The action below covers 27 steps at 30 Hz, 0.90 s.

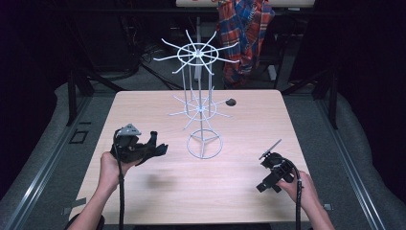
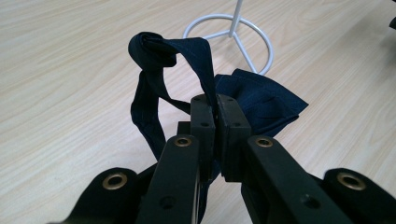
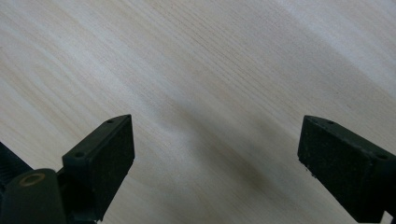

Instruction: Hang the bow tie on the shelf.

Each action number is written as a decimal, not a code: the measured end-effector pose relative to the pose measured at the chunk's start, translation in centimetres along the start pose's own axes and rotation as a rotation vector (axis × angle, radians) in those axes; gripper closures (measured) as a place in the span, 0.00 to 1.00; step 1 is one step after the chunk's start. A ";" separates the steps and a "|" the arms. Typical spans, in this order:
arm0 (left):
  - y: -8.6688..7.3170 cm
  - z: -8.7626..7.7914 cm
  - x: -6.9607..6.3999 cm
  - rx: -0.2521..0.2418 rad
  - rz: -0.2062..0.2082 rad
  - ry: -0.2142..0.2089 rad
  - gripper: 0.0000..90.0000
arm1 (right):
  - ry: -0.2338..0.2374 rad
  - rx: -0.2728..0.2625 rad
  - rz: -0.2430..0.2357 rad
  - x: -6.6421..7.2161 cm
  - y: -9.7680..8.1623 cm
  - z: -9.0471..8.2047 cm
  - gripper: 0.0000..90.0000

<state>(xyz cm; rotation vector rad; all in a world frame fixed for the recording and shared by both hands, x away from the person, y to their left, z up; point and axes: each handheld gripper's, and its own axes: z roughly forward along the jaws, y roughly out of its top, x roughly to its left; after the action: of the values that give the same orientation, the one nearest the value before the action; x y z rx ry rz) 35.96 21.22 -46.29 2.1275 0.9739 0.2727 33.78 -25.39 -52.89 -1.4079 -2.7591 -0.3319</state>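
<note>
My left gripper (image 1: 143, 146) (image 2: 216, 105) is shut on a dark navy cloth bow tie (image 2: 261, 100) (image 1: 158, 148), pinching its strap. The strap loops up above the jaws (image 2: 154, 51), and the bow part hangs behind them, just above the table. A white wire display stand (image 1: 201, 105) with two tiers of spoke hooks rises at the table's middle; its ring base (image 2: 233, 32) lies just beyond the bow tie. My right gripper (image 1: 268, 179) (image 3: 215, 154) is held low over the front right of the table, open, with bare wood between its pads.
The light wooden table (image 1: 158, 191) (image 3: 210, 56) has a small dark cable hole (image 1: 231, 102) behind the stand. A plaid shirt (image 1: 244, 28) hangs beyond the far edge. Dark floor and rails surround the table.
</note>
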 end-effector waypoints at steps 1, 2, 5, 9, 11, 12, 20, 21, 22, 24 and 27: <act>0.3 0.0 0.1 -0.004 -0.001 -0.004 0.96 | 0.000 0.024 -0.021 -0.2 0.1 -0.2 0.12; 0.3 0.0 0.1 -0.004 -0.001 -0.004 0.96 | 0.000 0.024 -0.021 -0.2 0.1 -0.2 0.12; 0.7 0.1 0.1 -0.020 -0.007 -0.006 0.96 | -0.001 0.027 -0.025 -0.2 0.1 -0.2 0.12; 1.4 0.1 0.1 -0.023 0.000 -0.007 0.96 | -0.003 0.029 -0.025 -0.2 0.1 -0.2 0.12; 1.8 0.1 0.2 -0.032 0.002 -0.008 0.96 | -0.002 0.026 -0.023 -0.2 0.1 -0.2 0.12; 1.8 0.1 0.2 -0.039 -0.003 -0.007 0.96 | -0.001 0.027 -0.023 -0.2 0.1 -0.2 0.12; 2.7 0.0 0.5 -0.064 -0.010 -0.016 0.96 | 0.005 0.021 -0.017 -0.2 0.0 -0.1 0.12; 3.0 0.0 0.5 -0.071 -0.005 -0.016 0.96 | 0.006 0.020 -0.016 -0.2 0.0 -0.1 0.12; 3.0 0.0 0.5 -0.071 -0.005 -0.016 0.96 | 0.006 0.020 -0.016 -0.2 0.0 -0.1 0.12; 3.3 -0.1 0.4 -0.077 0.001 -0.017 0.96 | 0.009 0.022 -0.010 -0.1 0.0 -0.1 0.12; 3.6 -0.2 0.4 -0.091 0.001 -0.018 0.96 | 0.004 0.029 -0.013 -0.2 0.0 -0.1 0.12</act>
<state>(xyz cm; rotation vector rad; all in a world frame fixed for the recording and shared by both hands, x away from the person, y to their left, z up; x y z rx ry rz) 38.15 20.15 -43.58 2.0450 0.9326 0.2928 33.89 -25.58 -52.78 -1.3817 -2.7597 -0.2932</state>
